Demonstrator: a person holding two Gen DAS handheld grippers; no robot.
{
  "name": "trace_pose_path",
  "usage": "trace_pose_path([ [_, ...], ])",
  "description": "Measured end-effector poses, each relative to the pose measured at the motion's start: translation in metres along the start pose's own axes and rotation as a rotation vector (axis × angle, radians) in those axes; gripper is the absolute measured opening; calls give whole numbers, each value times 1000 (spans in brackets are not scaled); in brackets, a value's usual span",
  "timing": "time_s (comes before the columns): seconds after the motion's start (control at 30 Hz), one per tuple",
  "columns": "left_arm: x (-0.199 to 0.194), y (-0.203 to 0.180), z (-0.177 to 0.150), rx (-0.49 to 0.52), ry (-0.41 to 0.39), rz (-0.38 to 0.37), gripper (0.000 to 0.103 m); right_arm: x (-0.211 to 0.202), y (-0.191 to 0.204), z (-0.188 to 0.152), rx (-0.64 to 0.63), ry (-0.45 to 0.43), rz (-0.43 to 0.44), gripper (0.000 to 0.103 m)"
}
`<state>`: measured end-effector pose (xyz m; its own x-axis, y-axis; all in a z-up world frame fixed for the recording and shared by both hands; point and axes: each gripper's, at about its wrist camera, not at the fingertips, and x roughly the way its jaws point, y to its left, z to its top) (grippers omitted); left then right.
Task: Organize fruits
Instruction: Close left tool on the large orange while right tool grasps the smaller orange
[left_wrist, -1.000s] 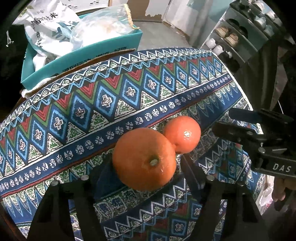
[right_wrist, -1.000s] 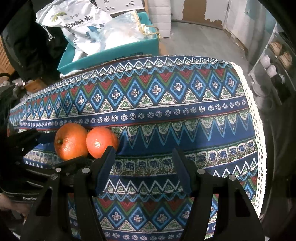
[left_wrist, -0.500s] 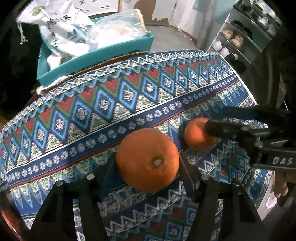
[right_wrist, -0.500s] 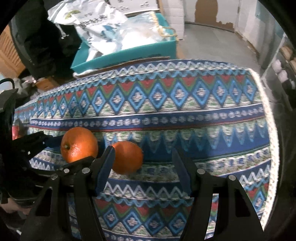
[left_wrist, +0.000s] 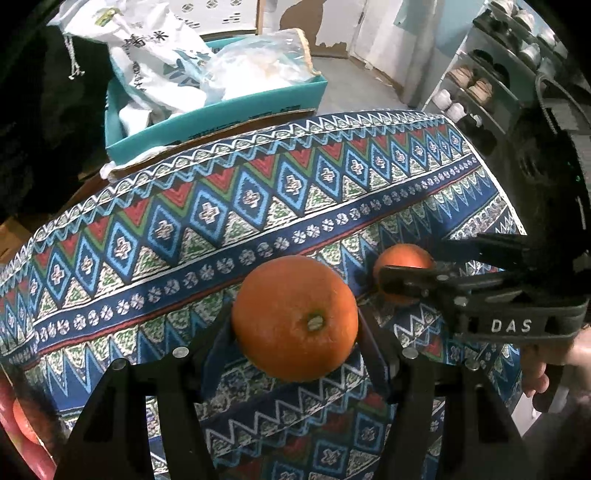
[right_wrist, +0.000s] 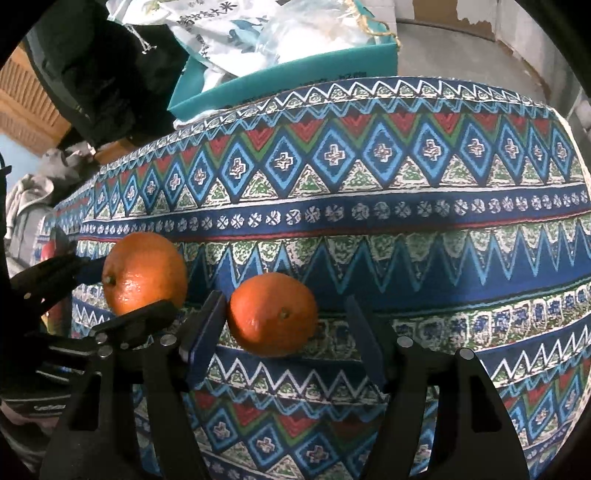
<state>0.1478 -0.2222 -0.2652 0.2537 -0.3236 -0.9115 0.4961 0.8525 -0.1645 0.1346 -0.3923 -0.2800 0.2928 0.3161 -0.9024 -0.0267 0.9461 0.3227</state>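
Observation:
A large orange (left_wrist: 295, 317) sits between the fingers of my left gripper (left_wrist: 295, 332), which is shut on it; it also shows in the right wrist view (right_wrist: 144, 271). A smaller orange (right_wrist: 272, 314) rests on the patterned tablecloth (right_wrist: 369, 166) between the open fingers of my right gripper (right_wrist: 286, 325); a gap shows on its right side. In the left wrist view the small orange (left_wrist: 400, 260) is partly hidden behind the right gripper's fingers (left_wrist: 410, 282).
A teal box (left_wrist: 207, 118) with white bags (left_wrist: 159, 51) stands behind the table's far edge. A shoe rack (left_wrist: 480, 85) is at the far right. Something red (left_wrist: 26, 424) shows at the lower left edge.
The two oranges have come apart. My right gripper has moved up around the small orange. My left gripper has drawn back a little with the large orange.

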Motion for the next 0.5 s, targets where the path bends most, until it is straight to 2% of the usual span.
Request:
trace_pose_path([
  [0.07,-2,3,-2,-5,0,4,66,4,0,1,8,15,14,57],
  [0.17,-5,7,-4,-14,-1,8,66,6,3,0,12,29,16,51],
  [0.4,-14,12,-8,-23,-8,13,66,7,10,-3,-24,35,-27,49],
  [0.5,-19,13,-9,-29,-16,18,66,5,18,-4,-63,23,-80,48],
])
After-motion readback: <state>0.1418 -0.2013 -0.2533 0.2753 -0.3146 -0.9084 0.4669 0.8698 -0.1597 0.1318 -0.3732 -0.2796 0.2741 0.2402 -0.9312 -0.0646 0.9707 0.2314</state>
